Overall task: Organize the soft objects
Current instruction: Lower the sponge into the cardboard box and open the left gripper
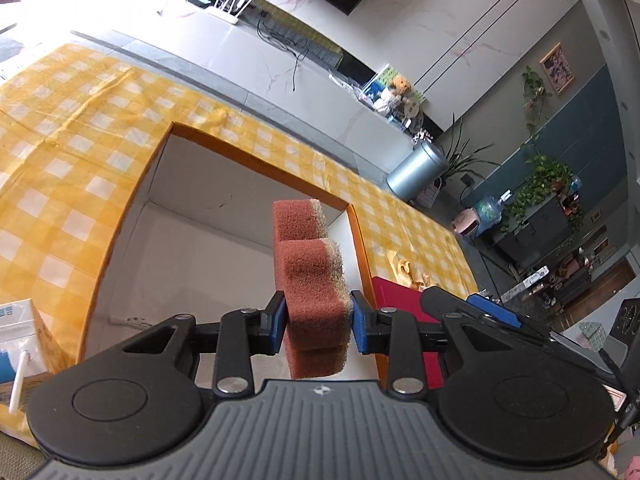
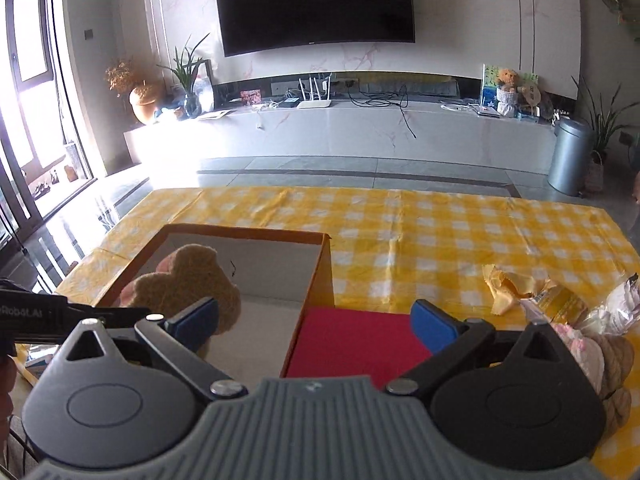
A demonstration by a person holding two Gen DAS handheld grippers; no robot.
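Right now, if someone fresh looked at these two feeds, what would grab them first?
The sponge, clamped upright in the left gripper over the open box, which sits on the yellow checked cloth. Next, the right gripper, open above a red cloth beside the box, with a heap of soft things at its right.

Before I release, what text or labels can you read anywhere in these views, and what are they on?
"Robot.AI", possibly with a cut-off letter before it: white print on the black left gripper body in the right wrist view.
Blue print on the white carton at the left wrist view's edge: too small to read.
Small emblem on the grey gripper housing: a logo, no letters.
Mark under the TV screen: blurred.
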